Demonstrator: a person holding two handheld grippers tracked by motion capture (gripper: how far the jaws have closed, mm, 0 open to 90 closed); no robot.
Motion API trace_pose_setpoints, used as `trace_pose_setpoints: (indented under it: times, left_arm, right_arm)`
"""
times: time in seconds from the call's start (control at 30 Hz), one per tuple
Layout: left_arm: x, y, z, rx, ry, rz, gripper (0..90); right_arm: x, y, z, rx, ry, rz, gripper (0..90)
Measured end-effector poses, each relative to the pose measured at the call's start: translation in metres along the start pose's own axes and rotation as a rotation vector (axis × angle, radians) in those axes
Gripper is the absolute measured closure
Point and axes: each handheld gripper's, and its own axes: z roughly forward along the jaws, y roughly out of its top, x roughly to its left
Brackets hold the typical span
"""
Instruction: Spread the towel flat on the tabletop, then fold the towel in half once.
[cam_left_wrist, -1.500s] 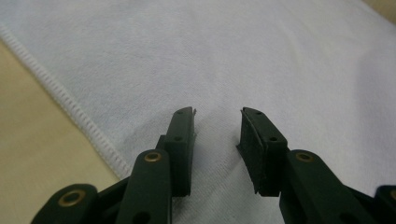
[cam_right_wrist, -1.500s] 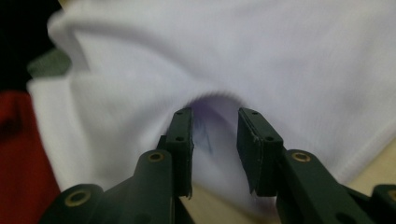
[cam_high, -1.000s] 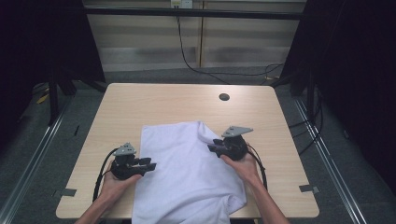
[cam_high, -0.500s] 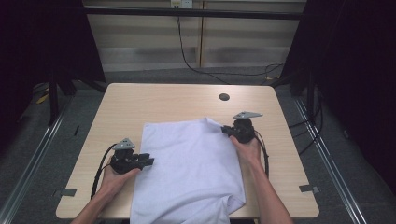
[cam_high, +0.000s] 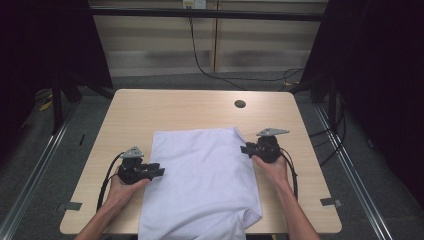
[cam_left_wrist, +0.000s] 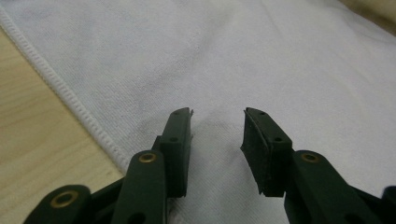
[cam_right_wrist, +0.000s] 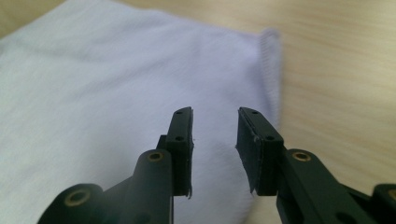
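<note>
Cloth first: your white terry towel (cam_high: 200, 185) lies spread across the near half of the pale wooden table (cam_high: 180, 107), its front edge draped over. Both tongs stand parted, gripping nothing, left gripper (cam_left_wrist: 217, 135) and right gripper (cam_right_wrist: 215, 133) at opposite side hems. Pinch each hem squarely. Grey floor and dark curtains surround you.

A recording lab: bare wooden table (cam_high: 165, 107) ringed by black curtains (cam_high: 370, 60), floor rails (cam_high: 37, 165) and cables (cam_high: 200, 55).
</note>
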Motion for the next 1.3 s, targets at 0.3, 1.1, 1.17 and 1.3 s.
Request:
trace_pose_setpoints:
  times: [0.3, 1.1, 1.17, 1.3]
  left_arm:
    - [0.019, 0.010, 0.007, -0.028, 0.046, -0.035, 61.1]
    - [-0.046, -0.021, -0.029, 0.050, -0.056, 0.034, 56.6]
    - [-0.042, -0.015, -0.029, 0.017, -0.061, 0.011, 56.6]
    - [-0.025, 0.013, -0.016, -0.025, -0.024, -0.006, 56.7]
  right_arm:
    - [0.015, -0.016, 0.016, 0.056, 0.015, -0.037, 61.3]
    - [0.071, -0.082, -0.069, 0.114, 0.131, -0.056, 58.0]
    - [0.069, -0.079, -0.067, 0.100, 0.137, -0.047, 58.0]
    - [0.051, -0.053, -0.048, 0.050, 0.094, -0.065, 58.3]
